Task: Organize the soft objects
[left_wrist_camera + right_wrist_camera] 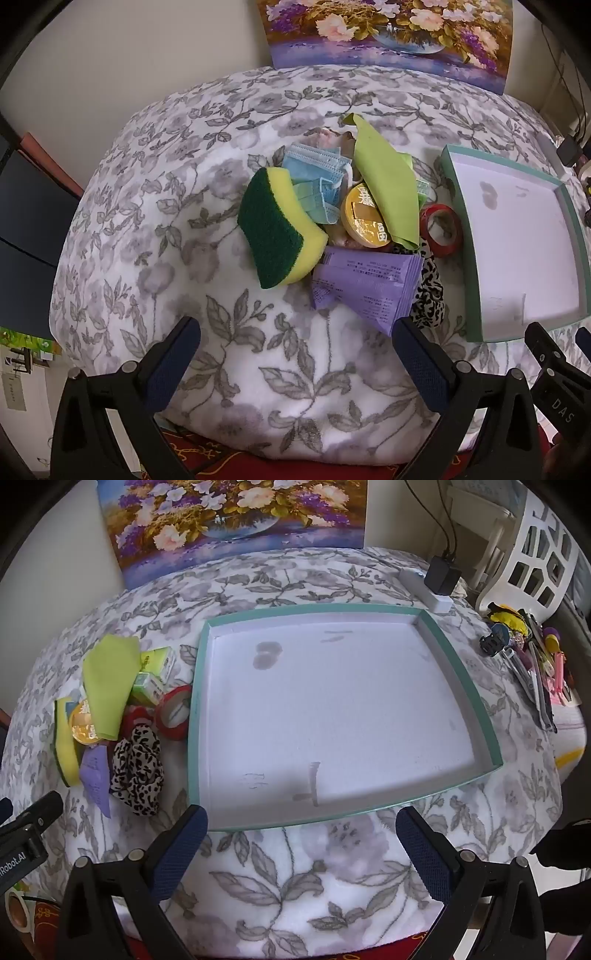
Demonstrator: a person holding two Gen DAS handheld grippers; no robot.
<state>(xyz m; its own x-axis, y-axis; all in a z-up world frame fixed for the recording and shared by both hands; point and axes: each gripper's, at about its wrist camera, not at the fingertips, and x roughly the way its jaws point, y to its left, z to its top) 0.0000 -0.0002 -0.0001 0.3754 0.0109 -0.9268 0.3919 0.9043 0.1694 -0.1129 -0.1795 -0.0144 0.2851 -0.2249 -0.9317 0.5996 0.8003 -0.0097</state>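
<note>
We hold our left gripper (295, 354) wide open with nothing in it, over the flowery grey-and-white blanket (147, 229). Our right gripper (301, 842) is wide open and holds nothing too. Just past the left one lie a purple packet (365, 284) and a green-and-yellow sponge (279, 236), then blue face masks (317, 162). The flat teal-rimmed white box (194, 716) sits beside the pile.
</note>
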